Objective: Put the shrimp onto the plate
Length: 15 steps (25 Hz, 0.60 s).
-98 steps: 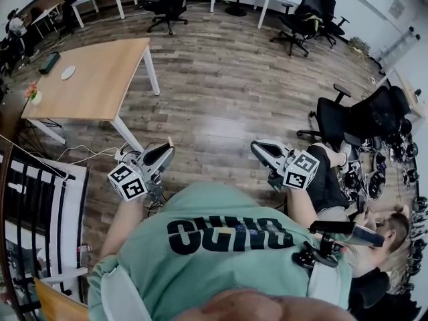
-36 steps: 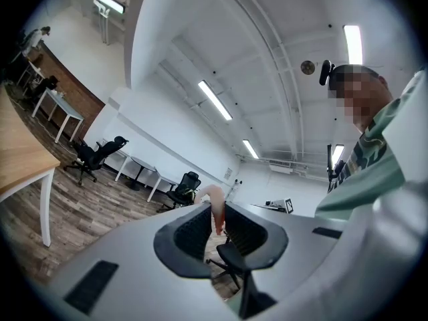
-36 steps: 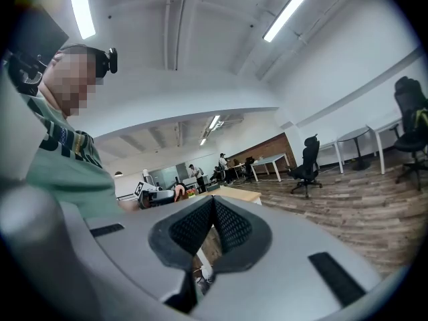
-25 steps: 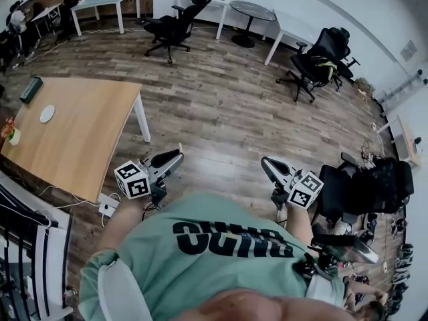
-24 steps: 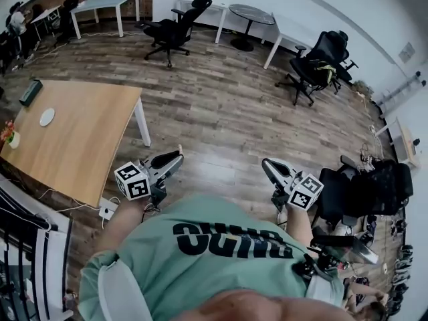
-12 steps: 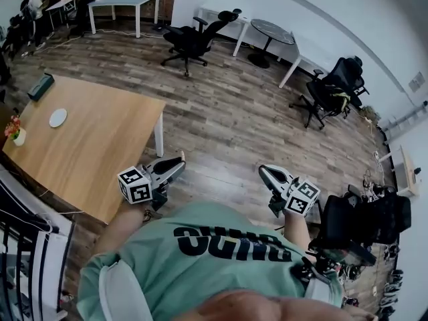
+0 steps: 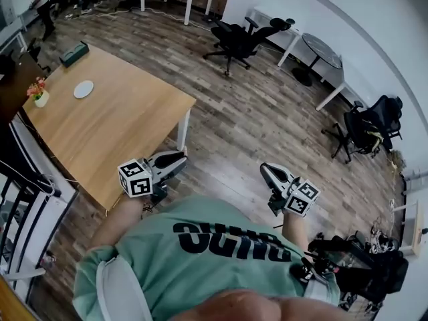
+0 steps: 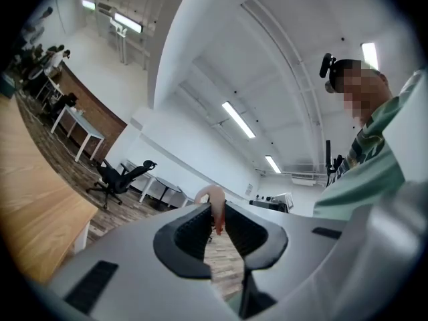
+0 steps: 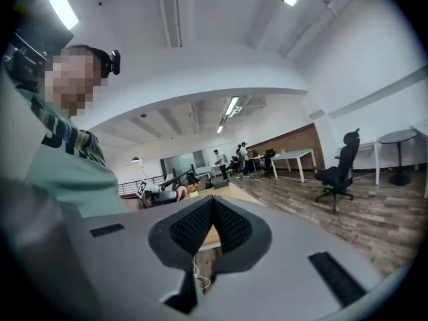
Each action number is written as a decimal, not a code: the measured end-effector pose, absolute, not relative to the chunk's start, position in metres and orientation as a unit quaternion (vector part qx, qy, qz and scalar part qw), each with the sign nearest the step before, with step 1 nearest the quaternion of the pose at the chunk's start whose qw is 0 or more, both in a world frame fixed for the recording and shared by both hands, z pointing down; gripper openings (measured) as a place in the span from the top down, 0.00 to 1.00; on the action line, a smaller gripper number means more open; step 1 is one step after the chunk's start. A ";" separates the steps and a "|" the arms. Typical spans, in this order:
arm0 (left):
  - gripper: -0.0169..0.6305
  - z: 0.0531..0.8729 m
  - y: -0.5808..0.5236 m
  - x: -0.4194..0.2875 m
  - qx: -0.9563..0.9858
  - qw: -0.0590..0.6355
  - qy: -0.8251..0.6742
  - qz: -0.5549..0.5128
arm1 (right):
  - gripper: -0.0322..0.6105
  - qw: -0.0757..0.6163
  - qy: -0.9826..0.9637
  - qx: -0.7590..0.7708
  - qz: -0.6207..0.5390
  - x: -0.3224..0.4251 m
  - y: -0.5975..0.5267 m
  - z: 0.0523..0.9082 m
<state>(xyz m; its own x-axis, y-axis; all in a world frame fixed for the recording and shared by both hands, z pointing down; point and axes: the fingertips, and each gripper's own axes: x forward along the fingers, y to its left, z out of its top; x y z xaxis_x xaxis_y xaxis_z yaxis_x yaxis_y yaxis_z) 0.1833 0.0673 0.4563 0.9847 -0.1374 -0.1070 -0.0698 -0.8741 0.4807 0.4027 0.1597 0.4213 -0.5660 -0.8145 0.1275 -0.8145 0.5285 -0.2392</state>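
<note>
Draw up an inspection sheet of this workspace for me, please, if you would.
Surface: light wooden table, ahead and to the person's left.
Job's things: pink shrimp held off the table; small round white plate on the table's far part.
Clutter: small pot of flowers and dark oblong box on the table.
Grippers: left gripper shut on the shrimp; right gripper shut, nothing in it.
Cables: white cable hanging below the table edge.
Surroundings: wood-plank floor, black office chairs.

Left claw (image 7: pixel 180 158) clamped, right claw (image 7: pixel 265 168) closed
</note>
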 end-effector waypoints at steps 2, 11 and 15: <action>0.87 0.451 0.052 0.189 0.966 0.231 -0.091 -0.075 | 0.94 -0.004 -0.891 0.433 0.136 0.415 0.130 0.425; 0.87 0.438 0.043 0.275 0.956 0.213 -0.184 -0.085 | 0.94 -0.030 -0.927 0.348 0.137 0.518 0.063 0.424; 0.87 0.444 0.043 0.298 0.950 0.215 -0.215 -0.069 | 0.94 -0.041 -0.934 0.318 0.159 0.541 0.044 0.441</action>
<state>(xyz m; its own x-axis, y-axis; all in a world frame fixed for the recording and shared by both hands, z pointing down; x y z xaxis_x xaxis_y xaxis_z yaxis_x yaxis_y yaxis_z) 0.2980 0.0430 0.4444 0.8983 -0.4377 -0.0381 -0.3785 -0.8150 0.4388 0.5410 0.0438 0.4408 -0.7944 -0.6068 0.0249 -0.5809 0.7472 -0.3228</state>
